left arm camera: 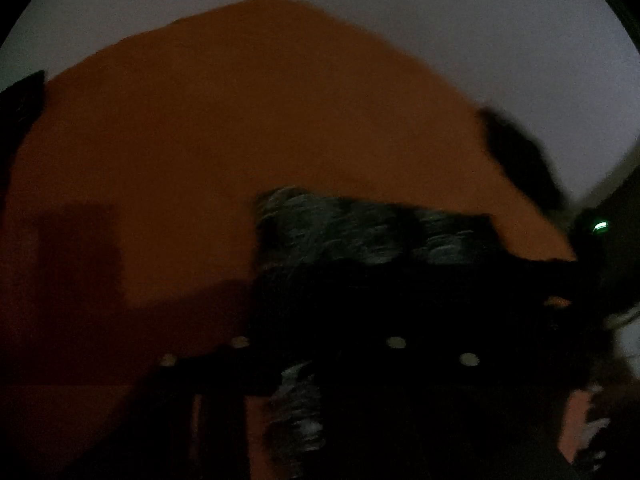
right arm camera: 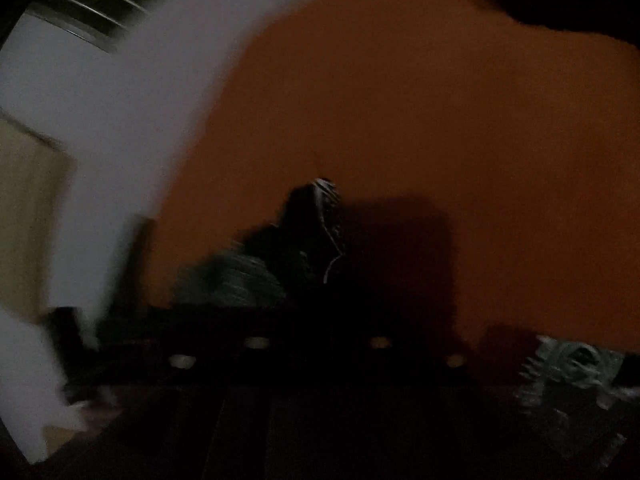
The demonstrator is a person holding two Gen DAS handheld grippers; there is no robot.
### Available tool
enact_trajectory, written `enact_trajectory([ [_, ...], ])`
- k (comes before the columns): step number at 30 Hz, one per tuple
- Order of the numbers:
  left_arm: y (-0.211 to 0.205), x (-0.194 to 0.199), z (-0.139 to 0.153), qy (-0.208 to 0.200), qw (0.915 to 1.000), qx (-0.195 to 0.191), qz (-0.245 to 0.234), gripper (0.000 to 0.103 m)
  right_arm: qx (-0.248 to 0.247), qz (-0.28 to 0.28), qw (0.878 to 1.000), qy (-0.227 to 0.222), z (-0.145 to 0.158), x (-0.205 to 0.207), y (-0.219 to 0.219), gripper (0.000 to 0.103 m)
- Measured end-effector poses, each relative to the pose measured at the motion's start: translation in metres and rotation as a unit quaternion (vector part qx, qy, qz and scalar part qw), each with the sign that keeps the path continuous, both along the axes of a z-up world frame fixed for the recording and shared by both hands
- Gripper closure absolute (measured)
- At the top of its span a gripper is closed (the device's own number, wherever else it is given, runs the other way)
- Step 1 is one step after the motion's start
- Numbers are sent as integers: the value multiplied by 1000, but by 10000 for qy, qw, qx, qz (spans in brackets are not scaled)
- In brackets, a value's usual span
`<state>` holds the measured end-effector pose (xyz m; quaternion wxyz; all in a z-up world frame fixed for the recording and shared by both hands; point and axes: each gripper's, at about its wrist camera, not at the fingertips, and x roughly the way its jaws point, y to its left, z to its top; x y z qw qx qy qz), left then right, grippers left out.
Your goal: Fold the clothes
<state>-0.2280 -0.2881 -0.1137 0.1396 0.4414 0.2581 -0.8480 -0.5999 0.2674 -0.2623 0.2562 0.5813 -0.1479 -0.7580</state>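
Orange cloth point(left arm camera: 240, 120) is covering the surface beneath pale walls point(left arm camera: 480, 20). Dark patterned garment point(left arm camera: 360, 236), blurred and rumpled, is lying on it ahead of both grippers; darkness is hiding whether either's jaws are clenched.

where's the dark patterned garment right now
In the left wrist view the dark patterned garment lies on the orange surface, right of centre, just ahead of the gripper.
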Motion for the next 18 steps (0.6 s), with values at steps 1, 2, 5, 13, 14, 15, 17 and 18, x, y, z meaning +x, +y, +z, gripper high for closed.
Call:
enact_trajectory([
  [1, -5, 5, 2, 26, 9999, 68, 101, 69, 82, -48, 9999, -38, 0, 1, 1, 71],
  [2, -10, 10, 4, 52, 9997, 136, 202, 68, 130, -127, 9998, 5, 3, 5, 4, 71],
  [5, -19, 24, 10, 156, 9981, 440, 409, 64, 29, -555, 9969, 555, 41, 26, 26, 70],
  [13, 45, 29, 39, 96, 9970, 550, -528, 64, 341, -521, 9905, 1227, 124, 138, 132, 59],
  [14, 57, 29, 43, 80, 9957, 569, -722, 63, 408, -637, 9891, 1261, 125, 156, 149, 59],
  [15, 69, 29, 47, 63, 9940, 587, -916, 63, 514, -757, 9875, 1280, 123, 173, 163, 59],
  [17, 100, 24, 47, -62, 9898, 540, -1320, 63, 921, -1110, 9827, 1158, 108, 204, 190, 59],
  [18, 113, 21, 44, -137, 9875, 513, -1487, 63, 1065, -1338, 9795, 1061, 100, 219, 212, 59],
])
